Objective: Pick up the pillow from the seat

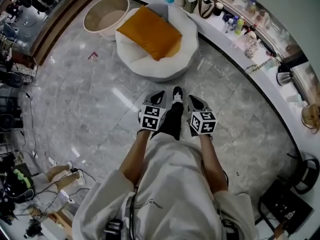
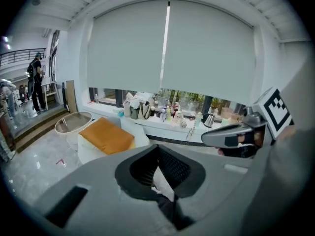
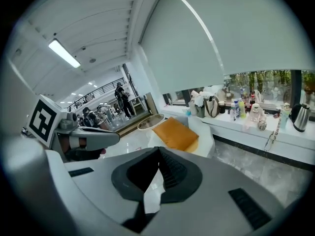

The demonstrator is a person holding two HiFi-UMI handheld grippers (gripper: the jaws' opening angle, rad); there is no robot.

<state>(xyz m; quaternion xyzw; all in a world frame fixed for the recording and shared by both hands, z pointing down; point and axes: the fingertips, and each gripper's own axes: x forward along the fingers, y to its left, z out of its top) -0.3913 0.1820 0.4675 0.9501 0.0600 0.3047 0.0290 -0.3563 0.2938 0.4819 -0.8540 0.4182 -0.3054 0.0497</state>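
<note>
Pillow (image 1: 150, 32) diagonal, corner-first (on seat (image 1: 167, 70))

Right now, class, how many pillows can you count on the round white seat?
1: the orange pillow lies across the white seat, beside the round beige tub. No other shows; one beneath it would be hidden.

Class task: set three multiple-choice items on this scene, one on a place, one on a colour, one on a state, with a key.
1. The pillow lies: A on the white seat; B on the floor; C on the counter.
2. The pillow is: A blue; B orange; C green.
3. The right gripper is: A wide open; B shut on the pillow; C shut and empty.
Key: 1 A, it rests on the seat; 2 B, plainly orange; 3 C, its jaws meet, pillow far ahead.
</note>
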